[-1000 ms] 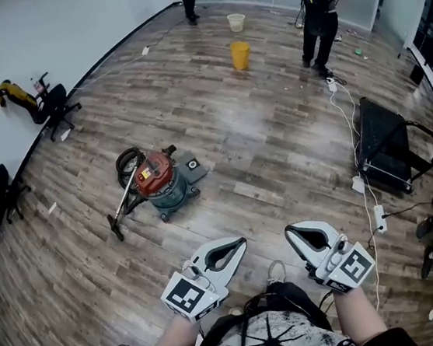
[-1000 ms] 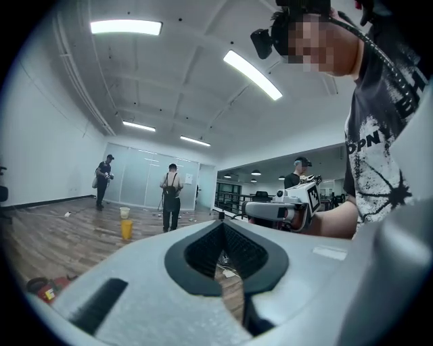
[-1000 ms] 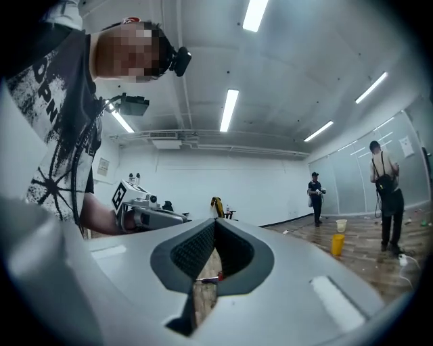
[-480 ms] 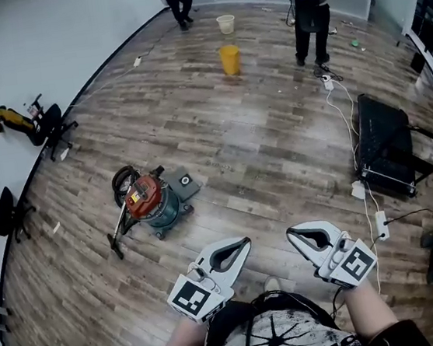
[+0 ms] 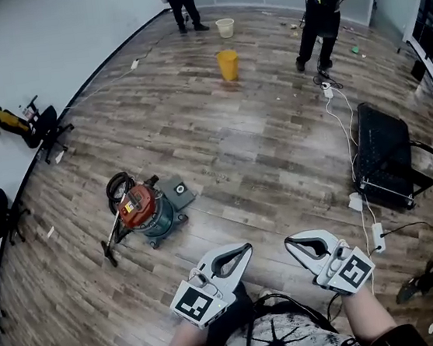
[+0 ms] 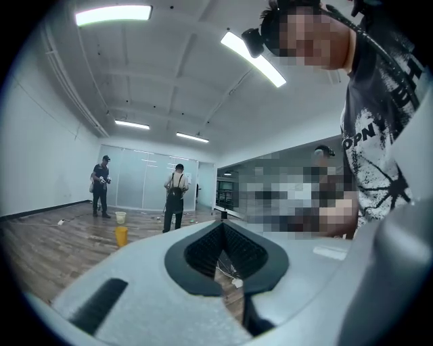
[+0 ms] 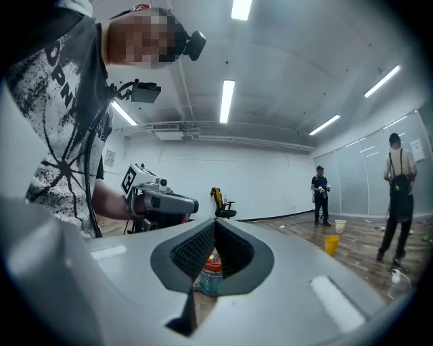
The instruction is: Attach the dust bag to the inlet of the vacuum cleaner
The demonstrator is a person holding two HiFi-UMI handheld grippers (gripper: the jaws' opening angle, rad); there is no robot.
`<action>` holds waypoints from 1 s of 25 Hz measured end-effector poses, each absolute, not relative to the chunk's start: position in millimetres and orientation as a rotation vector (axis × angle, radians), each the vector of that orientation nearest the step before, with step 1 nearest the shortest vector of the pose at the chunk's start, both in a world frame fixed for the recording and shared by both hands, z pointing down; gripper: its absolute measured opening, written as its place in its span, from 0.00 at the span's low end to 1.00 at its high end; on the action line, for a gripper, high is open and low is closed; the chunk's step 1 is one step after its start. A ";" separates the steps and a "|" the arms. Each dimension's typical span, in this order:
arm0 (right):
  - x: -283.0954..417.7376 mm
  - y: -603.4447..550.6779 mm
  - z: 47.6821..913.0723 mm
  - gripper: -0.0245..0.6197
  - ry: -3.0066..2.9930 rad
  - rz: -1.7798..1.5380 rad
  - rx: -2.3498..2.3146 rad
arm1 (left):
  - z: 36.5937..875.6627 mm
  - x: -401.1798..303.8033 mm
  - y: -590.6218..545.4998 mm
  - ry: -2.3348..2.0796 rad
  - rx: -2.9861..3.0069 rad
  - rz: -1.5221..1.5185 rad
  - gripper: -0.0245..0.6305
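Note:
The vacuum cleaner (image 5: 141, 210), with a red lid on a teal drum, stands on the wood floor left of centre, well ahead of both grippers. Its black hose (image 5: 116, 188) coils behind it and its wand (image 5: 113, 234) lies to its left. A flat grey square piece (image 5: 178, 189) with a dark round hole lies at its right side. My left gripper (image 5: 245, 247) and right gripper (image 5: 288, 241) are held level near my body, both shut and empty. Through the right gripper (image 7: 214, 221) jaws' window I see the vacuum cleaner (image 7: 211, 272). The left gripper (image 6: 220, 223) faces the room's right side.
A yellow bucket (image 5: 227, 63) and a white bucket (image 5: 224, 27) stand far back, near two people (image 5: 321, 14) (image 5: 180, 4). A black stand (image 5: 383, 156) with a power strip (image 5: 378, 237) and cables is at right. Office chairs (image 5: 45, 125) line the left wall.
The vacuum cleaner now sits lower and further left in the head view, as my viewpoint has moved across the floor. Both grippers keep the same shut, level pose before me.

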State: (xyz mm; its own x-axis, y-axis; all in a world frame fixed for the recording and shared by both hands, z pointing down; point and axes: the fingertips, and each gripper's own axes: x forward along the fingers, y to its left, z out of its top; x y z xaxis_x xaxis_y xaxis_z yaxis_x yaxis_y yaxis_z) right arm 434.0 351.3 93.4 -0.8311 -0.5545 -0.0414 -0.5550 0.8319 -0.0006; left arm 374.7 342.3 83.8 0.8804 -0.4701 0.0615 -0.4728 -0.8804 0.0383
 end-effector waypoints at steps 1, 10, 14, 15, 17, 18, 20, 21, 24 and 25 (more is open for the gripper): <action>431.6 342.2 92.4 0.05 2.972 0.029 -0.900 | 86.5 373.0 334.1 -0.753 2.990 0.075 0.04; 393.8 239.5 87.9 0.05 3.003 0.065 -0.929 | 106.8 339.2 238.2 -0.693 2.876 0.053 0.04; 369.7 182.7 76.7 0.05 2.978 0.085 -0.960 | 96.9 323.0 185.6 -0.660 2.956 0.049 0.04; 363.8 169.7 74.6 0.05 2.970 0.093 -0.965 | 95.5 317.7 172.9 -0.657 2.964 0.050 0.04; 352.7 146.9 73.7 0.05 2.962 0.106 -0.976 | 93.0 305.9 149.4 -0.656 2.983 0.050 0.04; 347.9 136.5 74.3 0.05 2.960 0.109 -0.984 | 92.3 299.7 138.4 -0.656 2.990 0.052 0.04; 339.4 116.5 75.7 0.05 2.952 0.113 -1.007 | 90.4 287.8 117.5 -0.654 3.009 0.039 0.04; 335.9 106.7 76.0 0.05 2.946 0.114 -1.019 | 92.4 281.9 108.5 -0.650 3.007 0.049 0.04; 328.2 79.3 75.8 0.05 2.933 0.106 -1.045 | 102.8 269.7 85.1 -0.616 2.985 0.109 0.04; 325.8 71.7 75.3 0.05 2.929 0.107 -1.046 | 104.5 267.5 77.9 -0.609 2.985 0.118 0.04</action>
